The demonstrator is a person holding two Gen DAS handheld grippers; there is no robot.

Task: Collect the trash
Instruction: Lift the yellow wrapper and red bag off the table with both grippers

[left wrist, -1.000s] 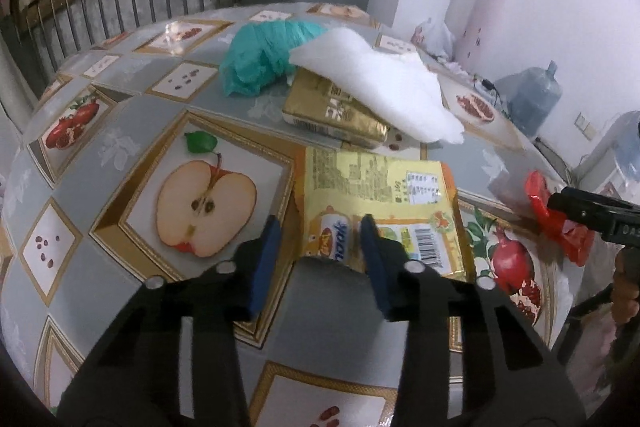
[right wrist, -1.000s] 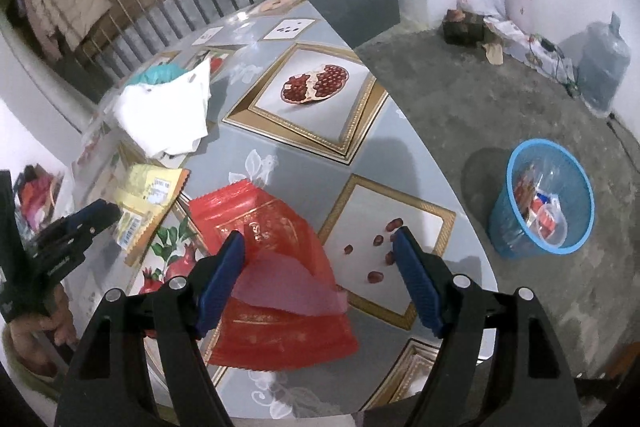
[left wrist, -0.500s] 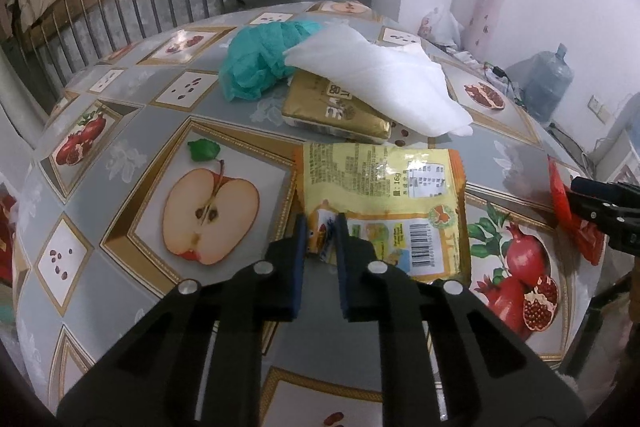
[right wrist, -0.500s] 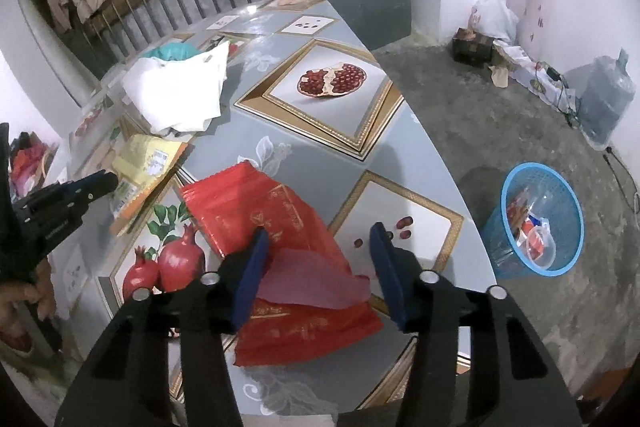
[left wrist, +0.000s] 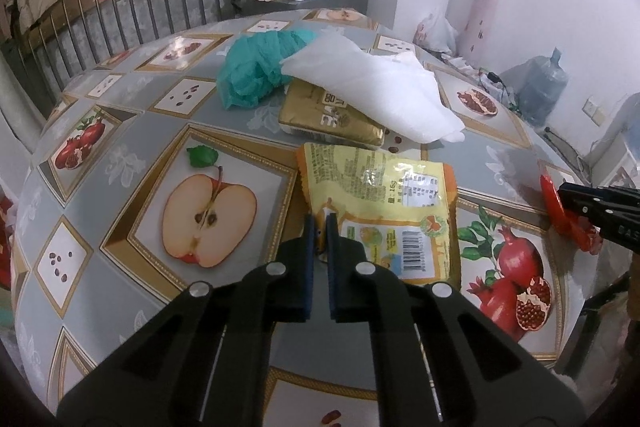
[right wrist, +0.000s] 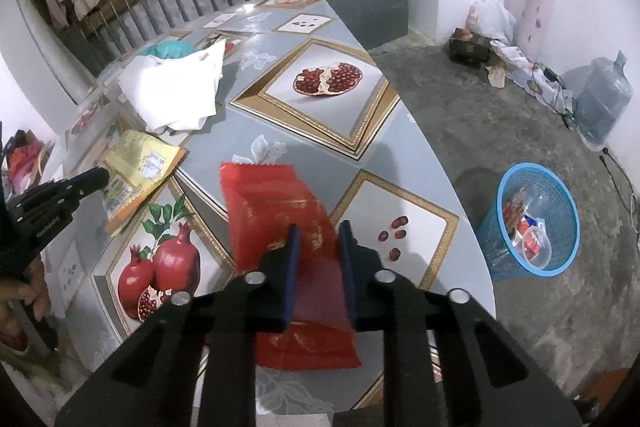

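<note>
My left gripper (left wrist: pixel 319 227) is shut on the near corner of a yellow snack wrapper (left wrist: pixel 384 195) lying on the fruit-print table (left wrist: pixel 120 163). The wrapper also shows in the right wrist view (right wrist: pixel 140 167). My right gripper (right wrist: pixel 319 239) has its jaws partly closed around a red wrapper (right wrist: pixel 272 211) that bulges up between them. That red wrapper shows at the table's right edge in the left wrist view (left wrist: pixel 554 203). A gold packet (left wrist: pixel 328 115), a white plastic bag (left wrist: pixel 372 83) and a teal net (left wrist: pixel 256 67) lie further back.
A blue trash basket (right wrist: pixel 532 223) with trash in it stands on the concrete floor right of the table. A metal railing (left wrist: pixel 120 11) runs behind the table. A water jug (right wrist: pixel 604 103) and bags sit by the far wall.
My left gripper closed on the yellow wrapper's corner. My right gripper narrowed from wide open around the red wrapper, which now bunches up between the jaws.
</note>
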